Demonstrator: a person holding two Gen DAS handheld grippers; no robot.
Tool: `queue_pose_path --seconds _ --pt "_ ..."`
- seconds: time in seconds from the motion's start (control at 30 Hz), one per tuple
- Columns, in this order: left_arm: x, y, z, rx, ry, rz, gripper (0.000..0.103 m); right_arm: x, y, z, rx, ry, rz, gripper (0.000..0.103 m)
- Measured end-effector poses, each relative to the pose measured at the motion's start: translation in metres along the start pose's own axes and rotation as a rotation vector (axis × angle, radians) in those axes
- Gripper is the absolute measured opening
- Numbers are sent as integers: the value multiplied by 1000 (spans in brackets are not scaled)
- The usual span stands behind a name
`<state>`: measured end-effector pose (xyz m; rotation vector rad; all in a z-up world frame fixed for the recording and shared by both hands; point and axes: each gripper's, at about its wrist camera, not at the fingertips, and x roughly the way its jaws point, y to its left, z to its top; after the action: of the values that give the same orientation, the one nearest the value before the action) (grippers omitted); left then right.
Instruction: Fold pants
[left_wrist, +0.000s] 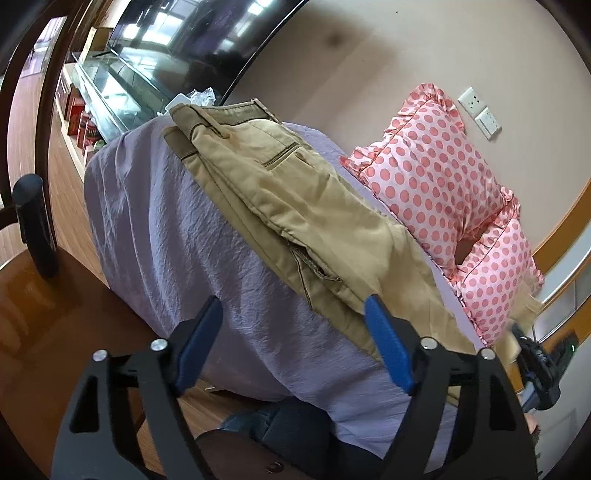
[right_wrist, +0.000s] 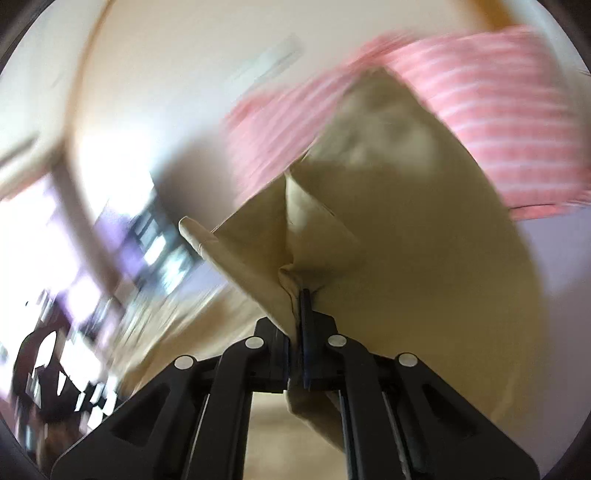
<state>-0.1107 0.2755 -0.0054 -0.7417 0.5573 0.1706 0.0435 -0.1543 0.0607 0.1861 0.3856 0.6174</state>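
Note:
Khaki pants (left_wrist: 280, 192) lie lengthwise on a lilac bedsheet (left_wrist: 177, 236), waistband at the far end, back pocket up. My left gripper (left_wrist: 293, 306) is open and empty above the sheet, its right blue finger (left_wrist: 388, 343) over the near edge of the pants. My right gripper (right_wrist: 299, 295) is shut on a bunched fold of the pants (right_wrist: 406, 229) and holds it lifted; that view is motion-blurred. The right gripper also shows at the right edge of the left wrist view (left_wrist: 535, 365), by the leg end.
Two pink polka-dot pillows (left_wrist: 436, 177) lie along the wall beside the pants. A dark TV (left_wrist: 192, 40) and a glass cabinet (left_wrist: 107, 92) stand past the bed's far end. Wooden floor (left_wrist: 44, 177) and a dark chair arm (left_wrist: 35, 225) are at left.

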Motion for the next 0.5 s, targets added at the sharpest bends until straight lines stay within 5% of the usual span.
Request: queue_pose_path --seconds 0.03,0.1,0.2,0.33,0.5 --pt "2 0 1 6 5 2 82 33 32 -17 -87 137 58 12" --pt "8 0 2 13 21 3 83 65 65 -45 -207 295 68 40" --pt "16 2 3 14 37 8 83 64 82 -68 -281 308 38 80" --pt "27 6 2 -16 47 -8 83 36 60 -52 -175 219 59 89" --pt "38 6 9 -38 40 -22 83 43 51 -37 -118 209 62 91"
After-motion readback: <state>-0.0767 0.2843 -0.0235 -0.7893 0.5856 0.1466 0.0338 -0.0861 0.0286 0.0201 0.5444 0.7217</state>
